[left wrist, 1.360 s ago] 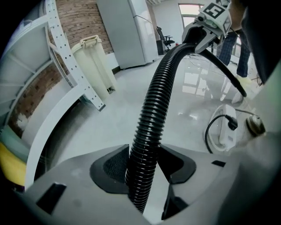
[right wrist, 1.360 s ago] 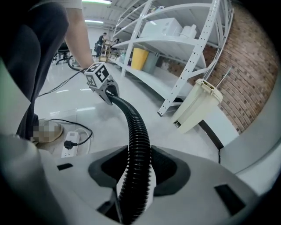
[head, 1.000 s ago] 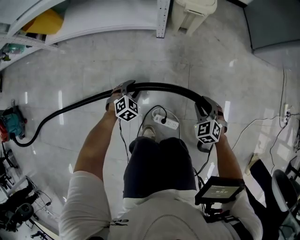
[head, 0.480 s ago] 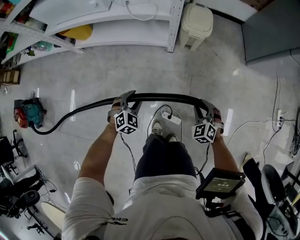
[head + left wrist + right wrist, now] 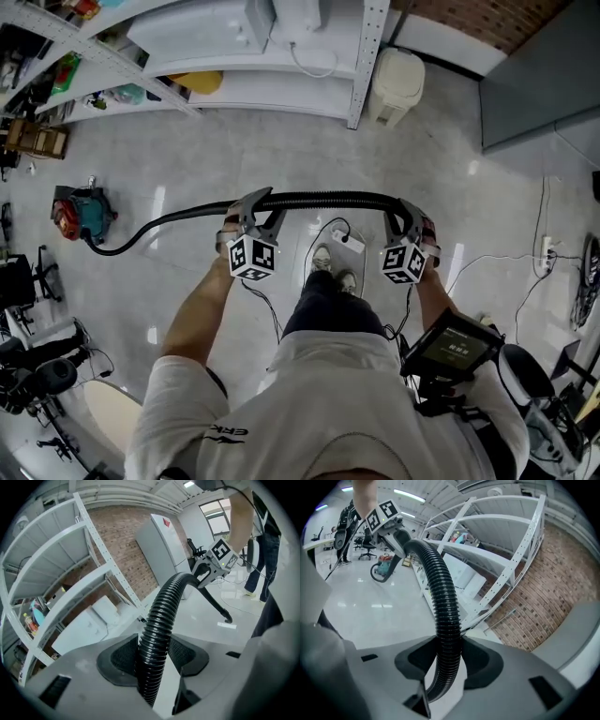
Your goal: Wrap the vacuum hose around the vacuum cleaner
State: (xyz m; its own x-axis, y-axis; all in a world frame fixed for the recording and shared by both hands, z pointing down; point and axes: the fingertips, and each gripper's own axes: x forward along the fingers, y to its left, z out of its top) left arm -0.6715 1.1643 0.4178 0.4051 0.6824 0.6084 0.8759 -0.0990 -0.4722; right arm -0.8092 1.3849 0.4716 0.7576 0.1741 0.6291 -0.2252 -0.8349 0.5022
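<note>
The black ribbed vacuum hose [image 5: 328, 198] spans between both grippers in the head view. From the left gripper it trails down to the red and teal vacuum cleaner [image 5: 79, 215] on the floor at the left. My left gripper [image 5: 255, 210] is shut on the hose [image 5: 157, 634], its dark pads pressing it from both sides. My right gripper [image 5: 405, 221] is shut on the hose [image 5: 446, 630] too, near its other end. In the right gripper view the vacuum cleaner [image 5: 384, 567] shows far off, past the left gripper [image 5: 396, 538]. Both grippers are held high in front of the person.
White metal shelving [image 5: 234, 47] with assorted items runs along the back, a cream bin [image 5: 395, 77] beside it. A white power strip [image 5: 349, 244] with cables lies by the person's feet. Office chairs and gear crowd the left edge [image 5: 28, 366]. A grey cabinet [image 5: 544, 66] stands at the right.
Both grippers have risen with the hose as the person stood up. The stretch between them went from arched to nearly straight, and the floor and vacuum cleaner look farther away.
</note>
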